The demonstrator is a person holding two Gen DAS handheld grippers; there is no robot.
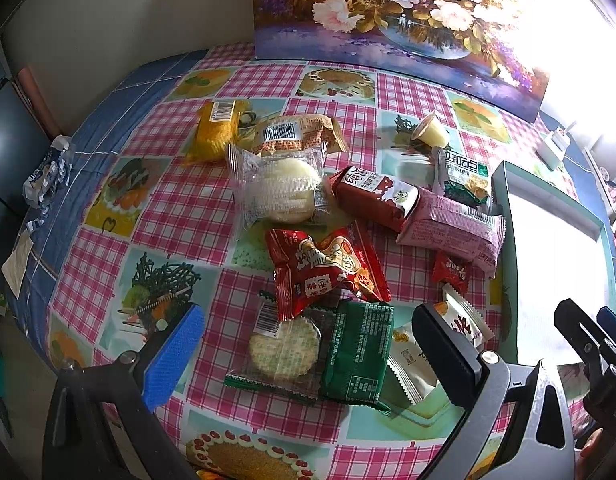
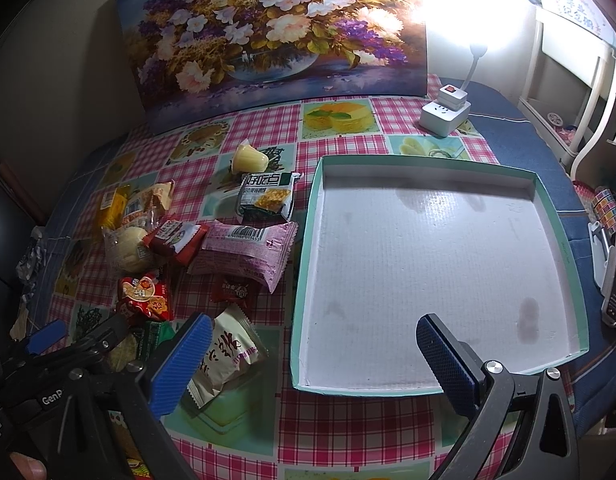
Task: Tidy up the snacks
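A pile of wrapped snacks lies on the checked tablecloth: a red packet [image 1: 328, 268], a green packet [image 1: 358, 354], a clear-wrapped round cracker [image 1: 283, 346], a white bun [image 1: 279, 190], a pink packet [image 1: 452, 226] and a yellow jelly cup [image 1: 430, 130]. My left gripper [image 1: 308, 360] is open above the green packet and cracker, holding nothing. An empty teal-rimmed tray [image 2: 308, 240] with a white floor lies to the right. My right gripper [image 2: 314, 360] is open over the tray's near left corner, with a cream packet [image 2: 223, 352] beside its left finger.
A flower painting [image 2: 267, 28] leans against the wall at the back. A white power strip with a lamp [image 2: 444, 114] stands behind the tray. A crumpled wrapper [image 1: 47, 172] lies at the table's left edge. A white shelf [image 2: 568, 80] stands at the far right.
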